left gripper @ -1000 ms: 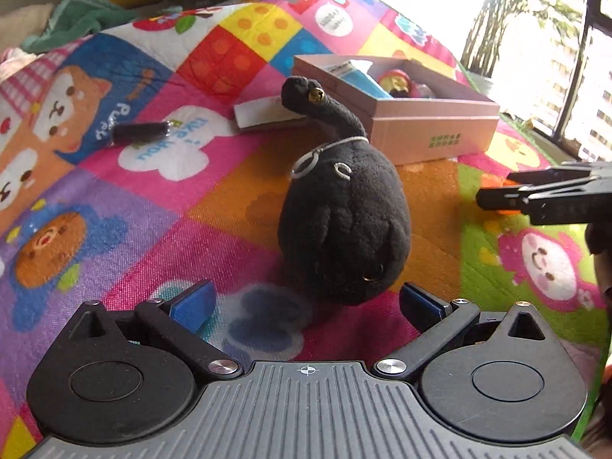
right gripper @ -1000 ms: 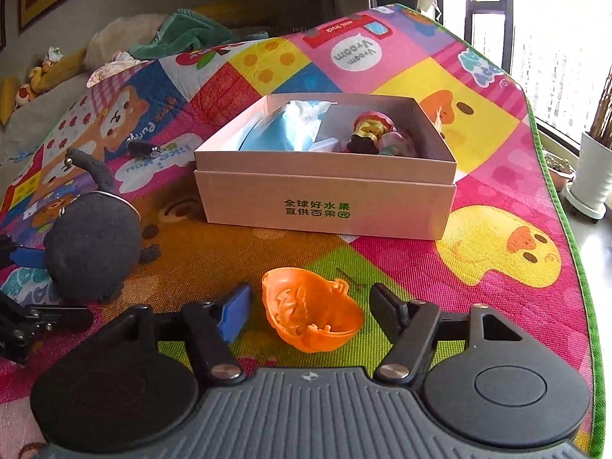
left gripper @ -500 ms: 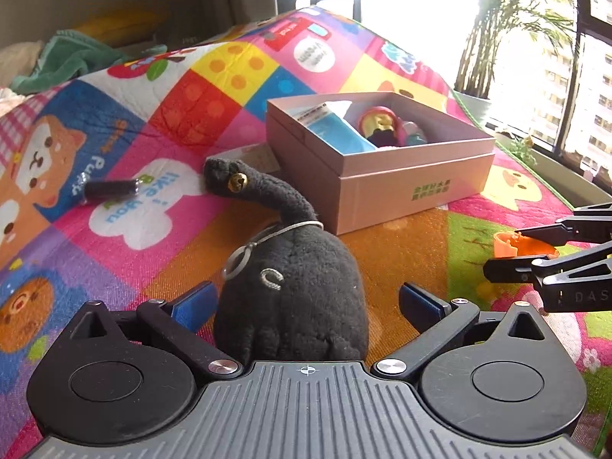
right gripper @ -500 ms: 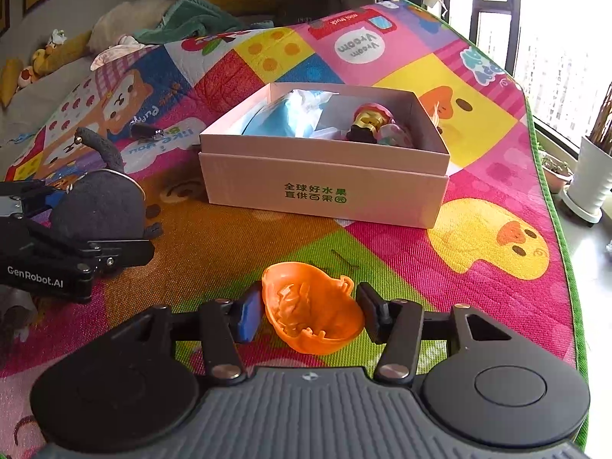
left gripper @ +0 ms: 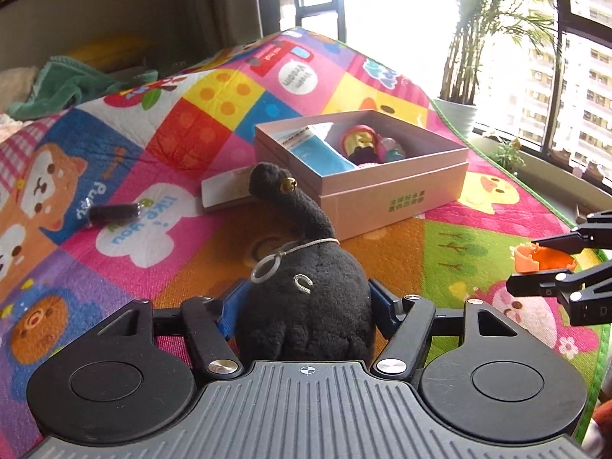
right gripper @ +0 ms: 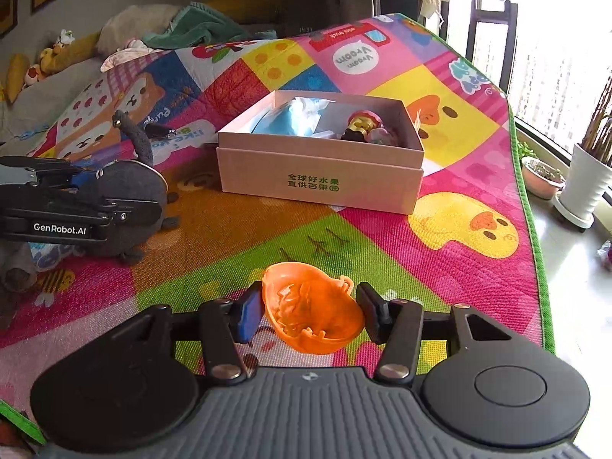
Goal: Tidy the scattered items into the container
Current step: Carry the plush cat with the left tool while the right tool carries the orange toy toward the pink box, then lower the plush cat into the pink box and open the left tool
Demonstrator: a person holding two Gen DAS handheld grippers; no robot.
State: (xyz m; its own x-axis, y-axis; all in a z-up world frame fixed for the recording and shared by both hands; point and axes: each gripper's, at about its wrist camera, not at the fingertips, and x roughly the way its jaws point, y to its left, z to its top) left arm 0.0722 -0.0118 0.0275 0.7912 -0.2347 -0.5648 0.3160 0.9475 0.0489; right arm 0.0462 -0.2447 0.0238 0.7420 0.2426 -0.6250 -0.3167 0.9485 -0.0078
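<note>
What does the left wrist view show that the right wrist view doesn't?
Only the left wrist view: the white card lying beside the box, and the blue pads closing onto the black plush toy.

Only the right wrist view: the right gripper clamped on the orange shell, seen from above, plus the yellow plush toys at far left.

Both: the pink box holding a blue packet and a figurine, the small dark tube, and the green towel.

"GenRobot.AI" stands in white on the left claw point(right gripper: 126, 206). The play mat point(right gripper: 451, 141) carries "Vroom Vroom" and "mini truck"; the pink box point(right gripper: 317, 179) bears green Chinese characters.
</note>
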